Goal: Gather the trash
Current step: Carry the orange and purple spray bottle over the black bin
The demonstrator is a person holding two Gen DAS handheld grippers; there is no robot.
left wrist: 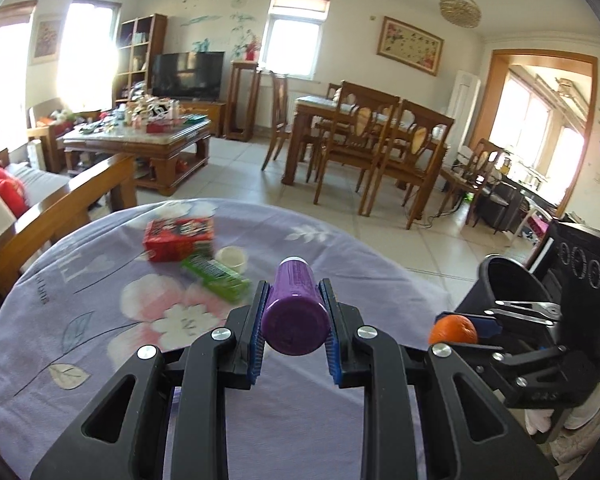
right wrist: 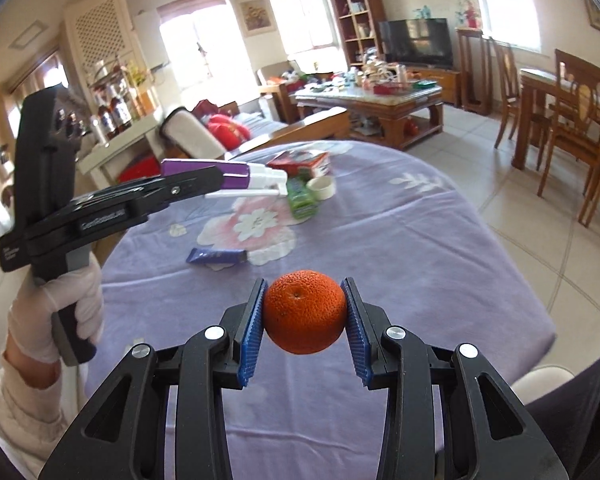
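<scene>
Daylight poured through the windows and blew them out to white glare, leaving the room bright with only soft shadows. Both fisheye views bent straight lines near the dark rounded corners. The red box and green packet were smeared by motion blur.

Red box, green pack, cup crowd the far tabletop.

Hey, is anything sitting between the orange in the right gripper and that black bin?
Nothing visible does. In the left wrist view the orange, shut in the right gripper, sits right at the near rim of the black bin, with no object between them.
</scene>
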